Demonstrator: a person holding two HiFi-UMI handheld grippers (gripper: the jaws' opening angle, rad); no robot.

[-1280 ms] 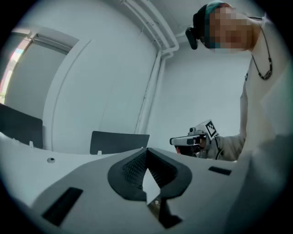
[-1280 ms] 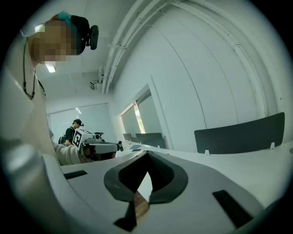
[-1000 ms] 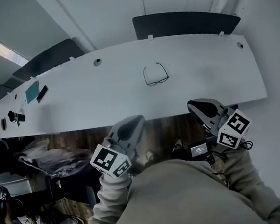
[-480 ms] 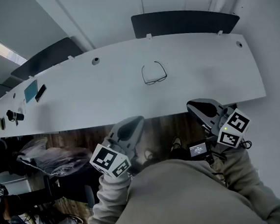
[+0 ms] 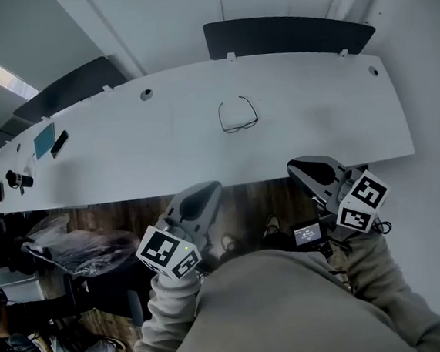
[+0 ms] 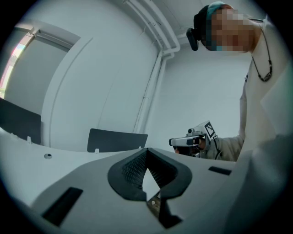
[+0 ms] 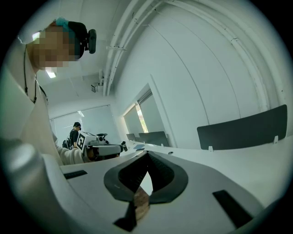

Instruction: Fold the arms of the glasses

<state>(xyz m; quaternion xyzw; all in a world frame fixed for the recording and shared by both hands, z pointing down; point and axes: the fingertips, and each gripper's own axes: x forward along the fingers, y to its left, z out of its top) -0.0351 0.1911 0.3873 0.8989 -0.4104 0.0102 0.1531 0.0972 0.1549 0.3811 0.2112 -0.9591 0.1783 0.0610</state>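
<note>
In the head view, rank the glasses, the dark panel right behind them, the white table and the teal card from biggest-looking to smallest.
1. white table
2. dark panel
3. glasses
4. teal card, roughly; it sits farther off at the side, so the last two are unsure.

One pair of thin black-framed glasses [image 5: 238, 115] lying on one long white table [image 5: 331, 122], two grey handheld grippers hovering, left gripper [image 5: 212, 189] and right gripper [image 5: 296, 165], three dark grey divider panels [image 5: 290, 37] standing behind.

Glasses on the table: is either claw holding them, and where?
Neither. The left claw and right claw are shut and empty; the glasses lie untouched on the table.
</note>
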